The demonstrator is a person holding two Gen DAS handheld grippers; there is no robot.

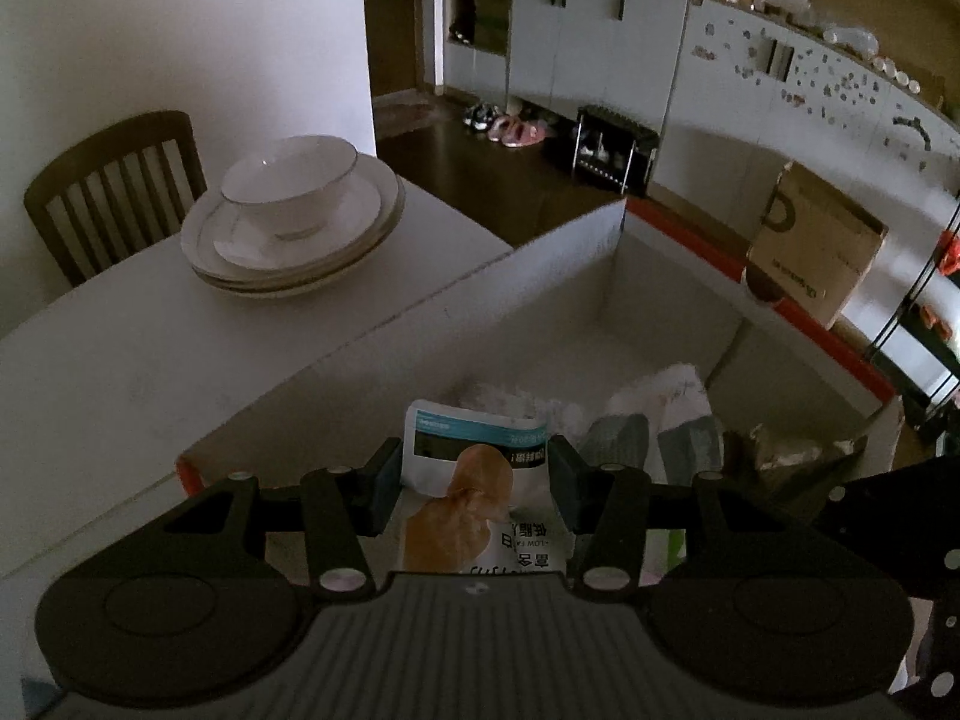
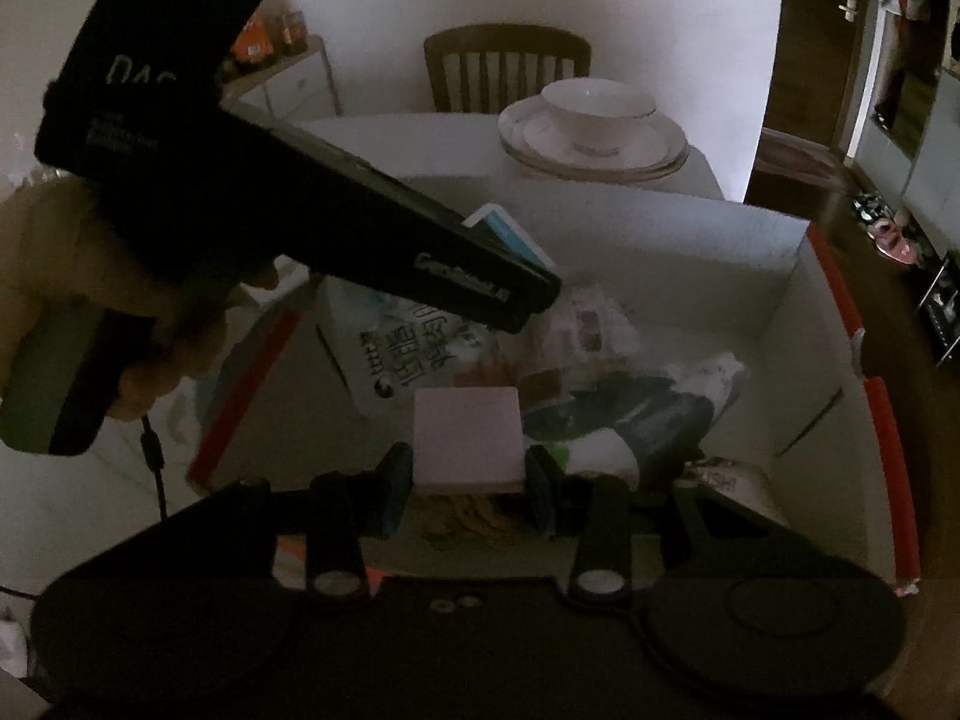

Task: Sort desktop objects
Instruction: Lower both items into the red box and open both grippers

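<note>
Off to the left of the left gripper [image 1: 474,489], ahead of it on the white table [image 1: 120,372], a stack of plates [image 1: 288,240] is carrying a white bowl [image 1: 288,189], with a wooden chair [image 1: 114,192] standing behind. Between this gripper's pads a white snack pouch [image 1: 474,480] printed with a golden-brown food picture is sitting, both pads pressing on its edges, so the jaws are gripping it at a moderate width. The pouch is hanging over the open white cardboard box [image 1: 558,258], whose red-edged walls are spreading ahead and to the right of the gripper. Other wrapped packets [image 1: 660,420] are lying in the box just beyond the pouch.

The right gripper [image 2: 468,483] is clamping a pale pink square block [image 2: 468,435] between narrow jaws, pads touching both sides. It is hovering above the box contents. Up and left of it, a hand [image 2: 144,324] is holding the left gripper's handle.
</note>
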